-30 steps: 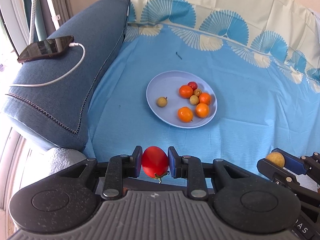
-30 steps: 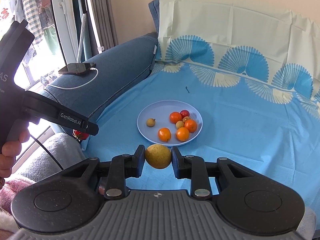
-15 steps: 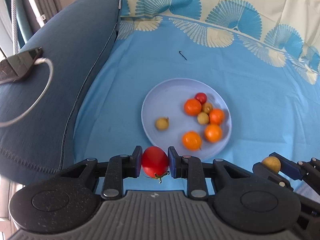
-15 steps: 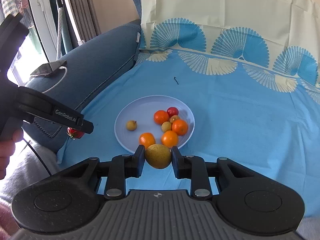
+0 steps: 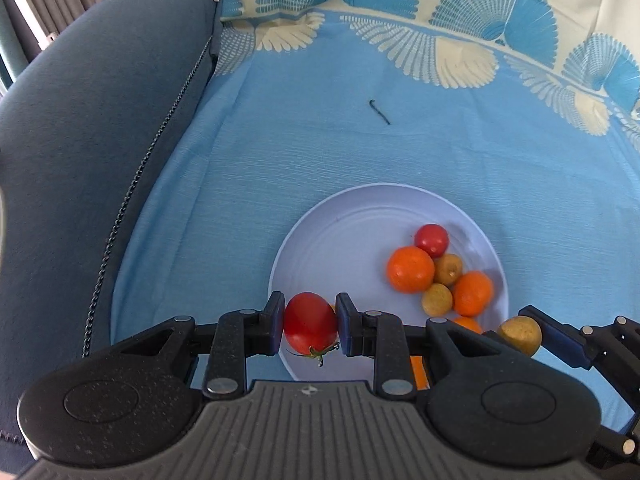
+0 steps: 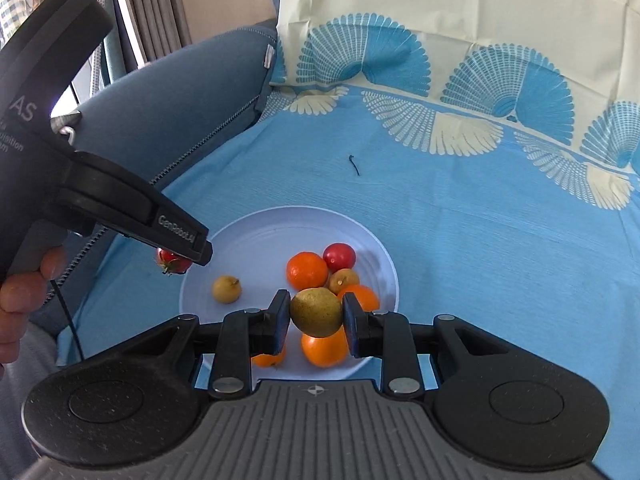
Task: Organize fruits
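Fruits, that's the whole job here, and most of them are already piled on the pale plate (image 6: 384,256) sitting on the blue bedsheet (image 5: 304,136): a few oranges (image 6: 307,271), a small red tomato (image 6: 339,256) and some little yellow-brown ones, with one of those (image 6: 226,289) off on its own on the plate's left side.

My left hand-held gripper (image 5: 310,325) is clamped on a red tomato (image 5: 310,322), pads on its two sides, green stem pointing down. It hangs right over the plate's near-left edge. My right hand-held gripper (image 6: 316,313) is closed around a yellow-green fruit (image 6: 316,312), looks like a small pear, held across its middle above the near part of the plate, just over an orange (image 6: 324,346).

Handling notes, just my guess from looks: the tomato is light, smooth-skinned and soft, so too much squeeze would bruise or split it, and it could slip. Gripping it across the widest part like this seems right. The pear looks firmer and a bit rougher, so more forgiving, still light.

Both are round, so I'd set them down low and against the pile or in the bare left half. Dropped from height, they'd likely roll off onto the sheet.
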Motion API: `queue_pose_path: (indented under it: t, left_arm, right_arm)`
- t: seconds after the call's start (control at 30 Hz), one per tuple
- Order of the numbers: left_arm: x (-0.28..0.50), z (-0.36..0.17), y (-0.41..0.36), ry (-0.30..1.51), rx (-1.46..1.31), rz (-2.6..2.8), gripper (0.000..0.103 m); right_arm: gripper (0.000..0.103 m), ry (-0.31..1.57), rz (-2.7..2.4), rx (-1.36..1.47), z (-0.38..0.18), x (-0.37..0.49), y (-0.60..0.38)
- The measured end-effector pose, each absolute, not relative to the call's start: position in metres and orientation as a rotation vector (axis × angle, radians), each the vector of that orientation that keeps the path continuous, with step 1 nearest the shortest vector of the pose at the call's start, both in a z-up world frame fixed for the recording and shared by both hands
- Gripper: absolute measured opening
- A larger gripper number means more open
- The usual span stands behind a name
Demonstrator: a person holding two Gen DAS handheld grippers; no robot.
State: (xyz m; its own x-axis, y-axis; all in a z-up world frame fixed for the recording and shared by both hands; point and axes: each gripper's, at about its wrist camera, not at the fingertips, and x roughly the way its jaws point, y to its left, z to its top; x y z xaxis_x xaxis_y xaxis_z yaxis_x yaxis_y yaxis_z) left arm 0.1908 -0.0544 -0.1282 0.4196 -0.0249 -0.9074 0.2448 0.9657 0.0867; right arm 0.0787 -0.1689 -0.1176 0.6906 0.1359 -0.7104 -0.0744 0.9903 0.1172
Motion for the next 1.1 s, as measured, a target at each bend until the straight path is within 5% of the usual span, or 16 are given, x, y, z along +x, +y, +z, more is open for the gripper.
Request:
queue_pose_path:
  t: [0.33, 0.4, 0.43, 0.63, 1.1]
  left_arm:
    - [0.210, -0.152, -0.059, 1.142, 0.251, -0.168, 0.036]
    - [0.212, -0.149, -0.059, 1.128, 0.255, -0.165, 0.091]
    - [0.211, -0.145, -0.057, 1.106, 0.251, -0.147, 0.101]
    - [0.194, -0.119, -0.050, 1.082, 0.239, -0.148, 0.103]
    - [0.078, -0.053, -0.022, 1.011, 0.212, -0.165, 0.103]
  right_arm:
    - [0.030, 0.837, 0.147, 0.038, -0.143, 0.102, -0.162]
    - [0.038, 0.829, 0.156, 0.017, -0.144, 0.104, -0.160]
    - [0.052, 0.818, 0.150, -0.001, -0.142, 0.103, -0.159]
    - [0.081, 0.788, 0.112, 0.001, -0.123, 0.083, -0.164]
    - [0.102, 0.743, -0.033, 0.060, -0.069, -0.023, -0.157]
